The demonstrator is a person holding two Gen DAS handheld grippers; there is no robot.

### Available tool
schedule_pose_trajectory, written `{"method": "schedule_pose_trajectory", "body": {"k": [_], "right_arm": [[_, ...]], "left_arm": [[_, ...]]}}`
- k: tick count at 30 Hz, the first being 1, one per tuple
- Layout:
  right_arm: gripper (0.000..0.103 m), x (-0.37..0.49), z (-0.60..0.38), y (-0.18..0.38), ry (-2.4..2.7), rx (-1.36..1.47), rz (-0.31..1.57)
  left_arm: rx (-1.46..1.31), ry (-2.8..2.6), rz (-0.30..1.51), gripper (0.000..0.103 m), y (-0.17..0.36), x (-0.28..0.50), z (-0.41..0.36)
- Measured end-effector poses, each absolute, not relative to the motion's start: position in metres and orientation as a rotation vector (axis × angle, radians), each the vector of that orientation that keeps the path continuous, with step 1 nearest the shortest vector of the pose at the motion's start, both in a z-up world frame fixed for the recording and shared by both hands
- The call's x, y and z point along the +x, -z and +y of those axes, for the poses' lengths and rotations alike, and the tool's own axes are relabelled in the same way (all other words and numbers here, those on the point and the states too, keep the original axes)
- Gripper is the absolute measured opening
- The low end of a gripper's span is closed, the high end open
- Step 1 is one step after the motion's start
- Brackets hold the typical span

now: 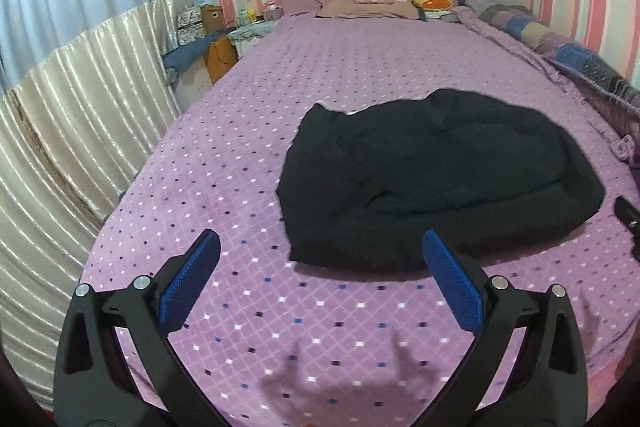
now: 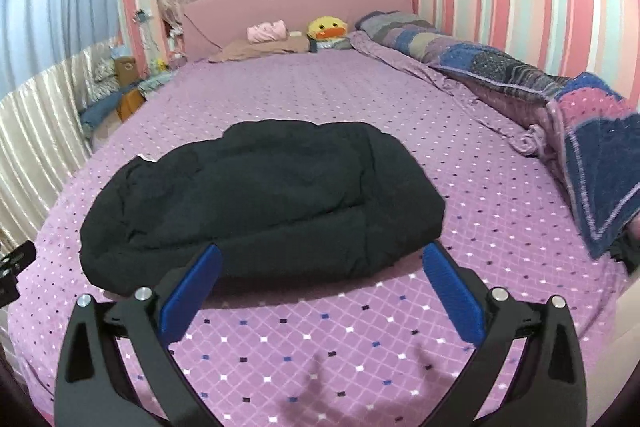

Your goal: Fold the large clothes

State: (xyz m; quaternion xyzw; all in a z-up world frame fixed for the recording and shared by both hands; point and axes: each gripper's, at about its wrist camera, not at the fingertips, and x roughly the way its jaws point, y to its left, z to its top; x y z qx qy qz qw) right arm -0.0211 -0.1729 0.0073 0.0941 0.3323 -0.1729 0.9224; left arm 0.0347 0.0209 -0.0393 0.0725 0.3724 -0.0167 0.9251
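A thick black garment (image 1: 436, 179) lies folded into a bulky rectangle on the purple diamond-pattern bed cover (image 1: 240, 147). It also shows in the right wrist view (image 2: 260, 203). My left gripper (image 1: 320, 247) is open and empty, held above the bed just in front of the garment's near left corner. My right gripper (image 2: 322, 259) is open and empty, its blue pads either side of the garment's near edge, above the bed (image 2: 500, 187). A small white label shows at the garment's far left edge.
A patchwork blanket (image 2: 520, 79) is bunched along the bed's right side by the striped wall. Pillows and a yellow duck plush (image 2: 326, 27) lie at the pink headboard. Cream curtain (image 1: 60, 107) and clutter stand left of the bed.
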Motion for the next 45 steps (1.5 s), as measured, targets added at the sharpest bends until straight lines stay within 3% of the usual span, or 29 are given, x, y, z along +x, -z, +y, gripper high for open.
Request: {"method": "schedule_pose_trajectory", "body": {"k": [14,45], "right_arm": [[0.101,-0.032,-0.145,-0.069,0.371,0.115,0.672],[0.101,-0.021,-0.137,-0.077,0.355,0.102,0.664]], "left_arm": [[0.094,0.101,0.715,0.1,-0.003,0.013,-0.001],[0.064,0.129,0.683,0.1,-0.016,0.013,0.001]]}}
